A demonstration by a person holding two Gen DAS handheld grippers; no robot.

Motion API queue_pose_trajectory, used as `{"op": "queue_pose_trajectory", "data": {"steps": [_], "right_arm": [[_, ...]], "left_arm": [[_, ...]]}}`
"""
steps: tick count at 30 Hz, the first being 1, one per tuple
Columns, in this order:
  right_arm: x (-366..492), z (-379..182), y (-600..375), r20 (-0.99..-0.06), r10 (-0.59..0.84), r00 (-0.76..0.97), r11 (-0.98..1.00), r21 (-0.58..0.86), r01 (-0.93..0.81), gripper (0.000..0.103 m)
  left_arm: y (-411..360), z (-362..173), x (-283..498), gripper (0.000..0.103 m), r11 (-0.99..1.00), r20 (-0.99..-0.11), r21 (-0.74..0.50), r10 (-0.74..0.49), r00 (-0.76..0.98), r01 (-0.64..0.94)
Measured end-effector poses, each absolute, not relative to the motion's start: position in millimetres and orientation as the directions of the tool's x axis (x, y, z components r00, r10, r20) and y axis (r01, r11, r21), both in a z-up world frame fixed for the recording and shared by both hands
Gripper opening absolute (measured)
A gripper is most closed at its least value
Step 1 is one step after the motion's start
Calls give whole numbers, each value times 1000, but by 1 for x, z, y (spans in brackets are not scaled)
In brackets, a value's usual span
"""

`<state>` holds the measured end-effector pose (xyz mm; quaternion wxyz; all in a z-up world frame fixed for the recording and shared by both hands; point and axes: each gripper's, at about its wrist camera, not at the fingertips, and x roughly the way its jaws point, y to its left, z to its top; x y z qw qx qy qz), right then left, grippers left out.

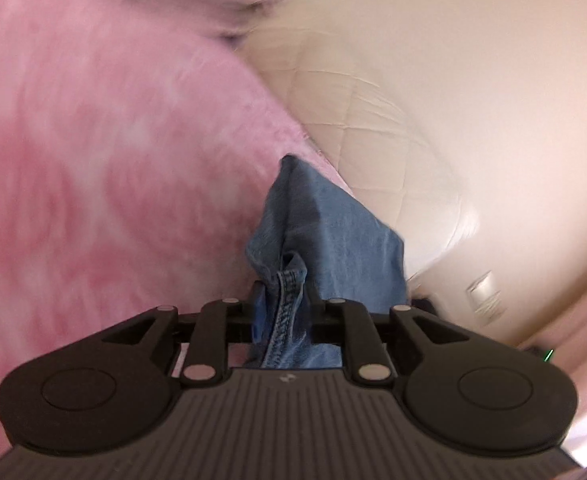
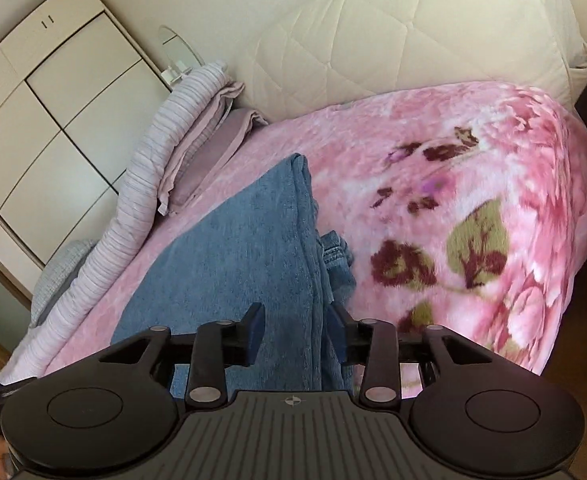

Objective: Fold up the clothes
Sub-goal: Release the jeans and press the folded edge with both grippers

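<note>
The left gripper [image 1: 283,300] points somewhat downward and pinches a stitched seam of the blue jeans [image 1: 325,236], the denim bunched between its narrowly set fingers and rising in a peak ahead of them. Beyond it, the pink floral blanket [image 1: 93,140] fills the left of this blurred view, with the cream quilted headboard [image 1: 373,100] to the right and a wall switch [image 1: 485,292] lower right. The right gripper [image 2: 297,328] also tilts downward, its fingers standing apart over a folded edge of the jeans [image 2: 245,248]; the cloth lies between them, and the pads do not seem to press it. The jeans lie folded on the blanket [image 2: 453,200], which covers the bed. At the left edge lie striped folded bedding [image 2: 141,184] and a mauve pillow [image 2: 213,152], with a white wardrobe [image 2: 53,112] behind them.
</note>
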<state>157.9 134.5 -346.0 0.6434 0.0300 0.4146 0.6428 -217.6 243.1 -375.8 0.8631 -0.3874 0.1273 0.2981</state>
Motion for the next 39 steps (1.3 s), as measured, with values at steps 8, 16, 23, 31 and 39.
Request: {"op": "queue_pose_trajectory", "data": {"steps": [8,16,23,31,39], "right_arm": [[157,-349,162,-525,833,-175,161,533,-830,40],[163,-353,175,-543,822,-170,164,513,-843,10],[172,-379,165,-520,835,-177,228,621,-750,9],[164,-342,142,-527,849,-16,308,520,-797,17],[119,-349,135,-601,799,-24,226,337,-914,22]], "left_arm": [[258,-372,-174,22,713,-584,-325,365,725,-621],[277,-383,-203,5,626,-517,-486,356,778,-610],[300,-449,-223,7,313,-473,-764,323,820,-564],[267,-393,-236,0,383,-419,-679,497,760,-626],[235,-406,-167,2,603,-565,-451,377,734,-658]]}}
